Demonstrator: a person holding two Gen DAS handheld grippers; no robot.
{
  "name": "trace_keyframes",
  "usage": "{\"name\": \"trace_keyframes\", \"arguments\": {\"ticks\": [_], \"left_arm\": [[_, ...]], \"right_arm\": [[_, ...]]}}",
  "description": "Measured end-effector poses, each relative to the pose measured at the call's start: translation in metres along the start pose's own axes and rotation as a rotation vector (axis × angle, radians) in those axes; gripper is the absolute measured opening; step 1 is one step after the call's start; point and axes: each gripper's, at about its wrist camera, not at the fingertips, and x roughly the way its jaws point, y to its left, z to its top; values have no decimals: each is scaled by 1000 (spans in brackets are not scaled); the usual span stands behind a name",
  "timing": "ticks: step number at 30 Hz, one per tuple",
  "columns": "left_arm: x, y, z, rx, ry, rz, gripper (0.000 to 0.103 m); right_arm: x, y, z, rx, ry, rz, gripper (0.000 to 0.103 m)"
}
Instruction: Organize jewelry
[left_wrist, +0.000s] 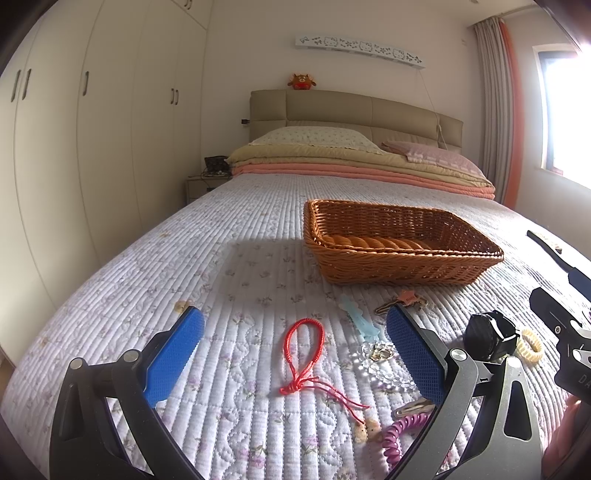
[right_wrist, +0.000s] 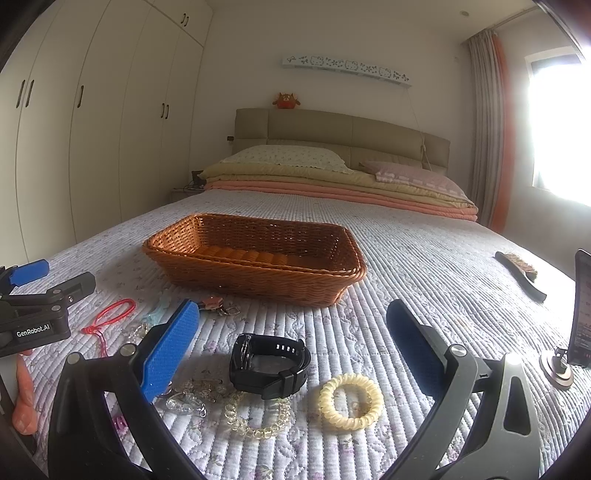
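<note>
A brown wicker basket (left_wrist: 402, 243) (right_wrist: 258, 258) sits on the quilted bed, nothing visible inside. My left gripper (left_wrist: 295, 328) is open over a red cord bracelet (left_wrist: 304, 363). A crystal bracelet (left_wrist: 380, 360), pale blue clip (left_wrist: 360, 319), purple coil tie (left_wrist: 397, 435) and keyring charm (left_wrist: 404, 299) lie close by. My right gripper (right_wrist: 293, 321) is open over a black watch (right_wrist: 269, 363), a cream coil hair tie (right_wrist: 349, 400) and a clear bead bracelet (right_wrist: 255, 417). The left gripper's body (right_wrist: 37, 314) shows at the left of the right wrist view.
A dark brush (right_wrist: 521, 273) lies on the bed at right. A phone on a round stand (right_wrist: 576, 332) is at the far right. Folded blankets and pillows (left_wrist: 354, 158) lie at the headboard. Wardrobes line the left wall.
</note>
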Motion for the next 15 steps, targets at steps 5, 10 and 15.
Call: {"name": "trace_keyframes", "arguments": {"ticks": [5, 10, 15], "left_arm": [[-1, 0, 0, -1, 0, 0, 96], [-1, -1, 0, -1, -1, 0, 96], [-1, 0, 0, -1, 0, -1, 96]], "right_arm": [[0, -1, 0, 3, 1, 1, 97], [0, 0, 0, 0, 1, 0, 97], [0, -1, 0, 2, 1, 1, 97]]}}
